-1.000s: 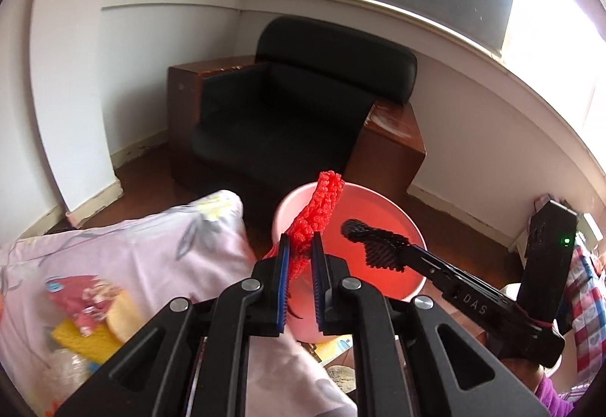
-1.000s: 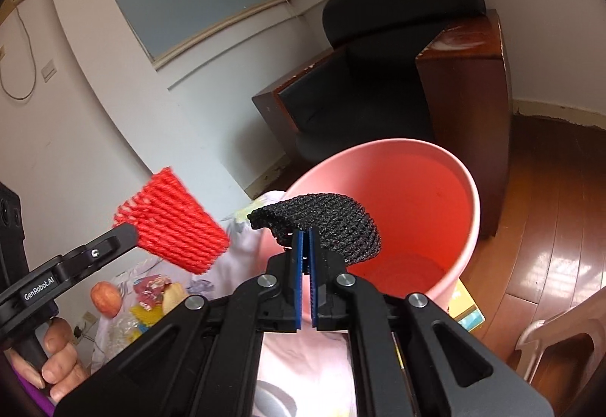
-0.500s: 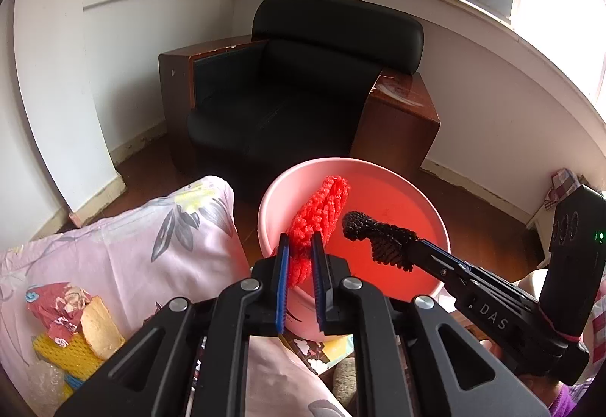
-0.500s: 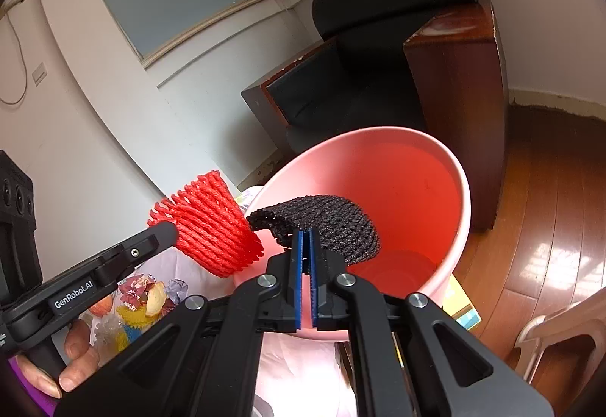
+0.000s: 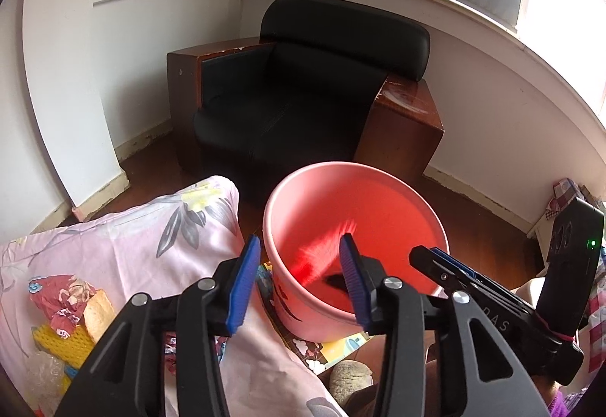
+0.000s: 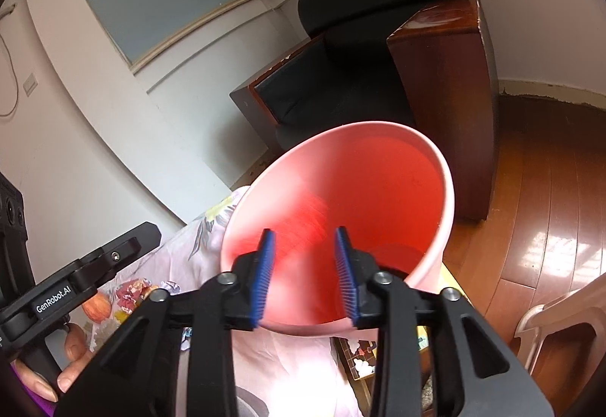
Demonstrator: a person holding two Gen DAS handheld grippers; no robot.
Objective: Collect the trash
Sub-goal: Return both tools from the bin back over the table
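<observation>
Left wrist view: the left gripper (image 5: 299, 265) stands wide open and empty over the pink bucket (image 5: 435, 224). A blurred red net (image 5: 322, 258) is inside, with a dark scrap (image 5: 335, 280) at 5 o'clock of it. The right gripper (image 6: 305, 265) is likewise spread and empty. Remaining trash (image 5: 68, 311) lies on the floral cloth (image 5: 151, 242) at 8 o'clock. It looks light and soft, probably best pinched at an edge. The bucket's bottom is partly hidden.

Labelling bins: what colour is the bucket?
Pink bucket, redder inside; right wrist view shows it best.
</observation>
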